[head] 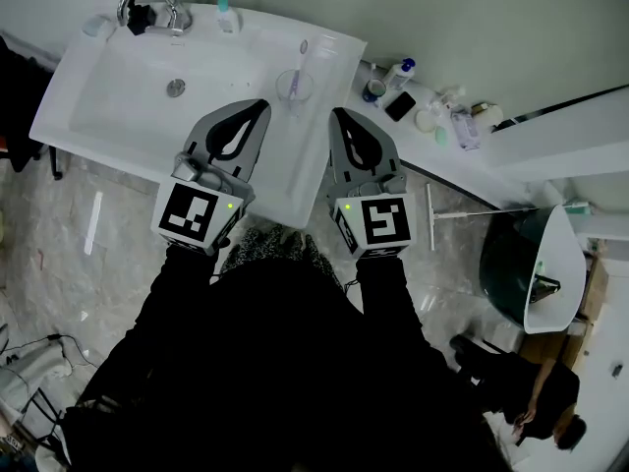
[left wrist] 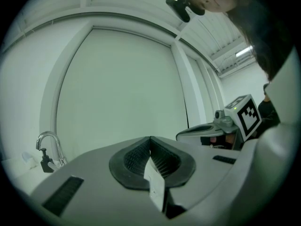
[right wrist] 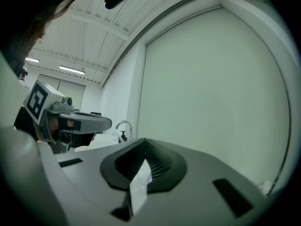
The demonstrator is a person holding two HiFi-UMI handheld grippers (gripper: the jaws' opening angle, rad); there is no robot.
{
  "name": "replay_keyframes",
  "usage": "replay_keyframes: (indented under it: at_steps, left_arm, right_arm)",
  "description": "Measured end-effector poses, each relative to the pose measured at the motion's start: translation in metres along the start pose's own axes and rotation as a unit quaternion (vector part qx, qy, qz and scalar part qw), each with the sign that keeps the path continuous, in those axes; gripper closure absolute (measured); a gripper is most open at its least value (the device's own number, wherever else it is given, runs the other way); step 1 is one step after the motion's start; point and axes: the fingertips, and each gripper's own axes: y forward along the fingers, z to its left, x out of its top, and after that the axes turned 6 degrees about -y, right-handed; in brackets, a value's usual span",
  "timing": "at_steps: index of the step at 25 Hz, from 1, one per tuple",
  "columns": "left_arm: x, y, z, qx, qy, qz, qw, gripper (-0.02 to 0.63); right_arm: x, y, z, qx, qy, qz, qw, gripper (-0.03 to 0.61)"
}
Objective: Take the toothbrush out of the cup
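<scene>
My left gripper (head: 259, 106): fingers (left wrist: 136, 157) clenched, nothing between them. Right gripper (head: 340, 116): same, fingers clenched on nothing. I've got both pointing level over the white washbasin (head: 108, 96). The toothbrush (head: 302, 59) stands in the clear cup (head: 294, 87) on the washbasin's right ledge, just ahead of the tips and between the two grippers. Faucet (head: 147, 3) is at the far left.

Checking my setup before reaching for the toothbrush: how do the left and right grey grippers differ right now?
The left gripper hangs over the white sink basin; the right gripper lies along the sink's right edge. Their marker cubes carry different black patterns. Both have jaws shut and empty, angled towards the clear cup holding the pale toothbrush.
</scene>
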Motion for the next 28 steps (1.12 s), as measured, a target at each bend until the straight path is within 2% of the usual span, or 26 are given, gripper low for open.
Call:
replay_keyframes:
  at_steps: [9,15,23,28]
  left_arm:
    - [-0.009,0.02,0.003,0.006,-0.001,0.01,0.9999,0.604]
    - [-0.012,0.032,0.022,-0.001,-0.008,0.017,0.9998,0.606]
    - [-0.023,0.064,0.044,-0.039,-0.018,0.018,0.9989,0.604]
    - [-0.043,0.084,0.053,-0.065,-0.017,0.047,0.9966,0.603]
  right_arm:
    - [-0.014,0.014,-0.012,0.018,0.006,0.006,1.0,0.574]
    - [-0.018,0.03,-0.015,0.011,0.008,0.013,1.0,0.574]
    - [-0.023,0.053,-0.024,-0.009,0.009,0.028,1.0,0.574]
    - [-0.027,0.066,-0.033,-0.019,0.01,0.037,0.999,0.574]
